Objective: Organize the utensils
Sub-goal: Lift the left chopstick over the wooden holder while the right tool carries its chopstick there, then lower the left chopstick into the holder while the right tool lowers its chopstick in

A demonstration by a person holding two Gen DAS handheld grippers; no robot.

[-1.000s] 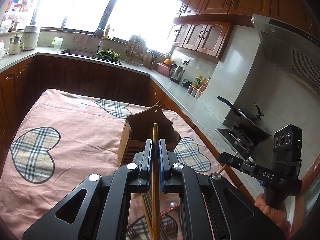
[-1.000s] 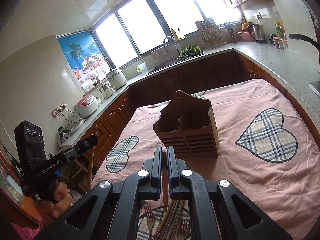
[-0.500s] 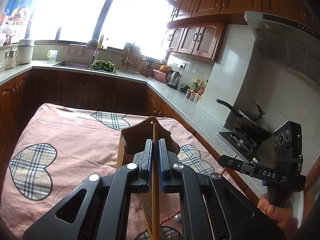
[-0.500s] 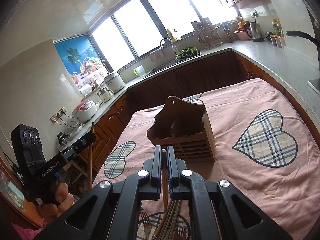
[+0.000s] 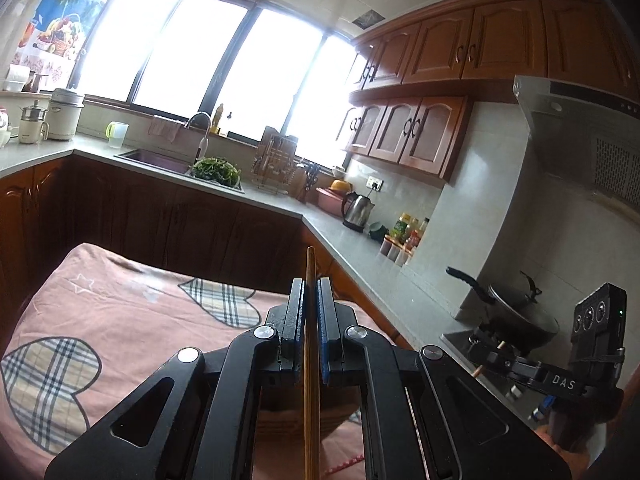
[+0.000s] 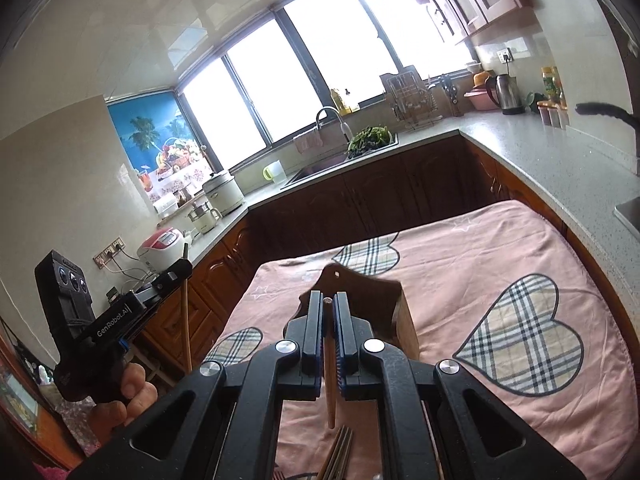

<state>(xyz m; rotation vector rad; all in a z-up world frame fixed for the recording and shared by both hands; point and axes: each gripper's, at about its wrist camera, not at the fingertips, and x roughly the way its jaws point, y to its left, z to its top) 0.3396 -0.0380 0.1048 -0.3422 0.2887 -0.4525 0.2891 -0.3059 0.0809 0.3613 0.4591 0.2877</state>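
My left gripper is shut on a long wooden chopstick that stands upright between its pads. It also shows at the left of the right wrist view. My right gripper is shut on another wooden chopstick, its tip hanging below the jaws. It also shows at the right of the left wrist view. The brown wooden utensil holder stands on the pink cloth just beyond the right gripper. In the left wrist view the holder is mostly hidden under the gripper. Several utensils lie on the cloth below.
The table carries a pink cloth with plaid hearts. Dark wooden cabinets and a grey counter run around the back and right, with a sink, kettle and a wok on the stove.
Both grippers have risen and tilted upward with their chopsticks. The holder has dropped low in both views, now largely hidden beneath the left gripper.
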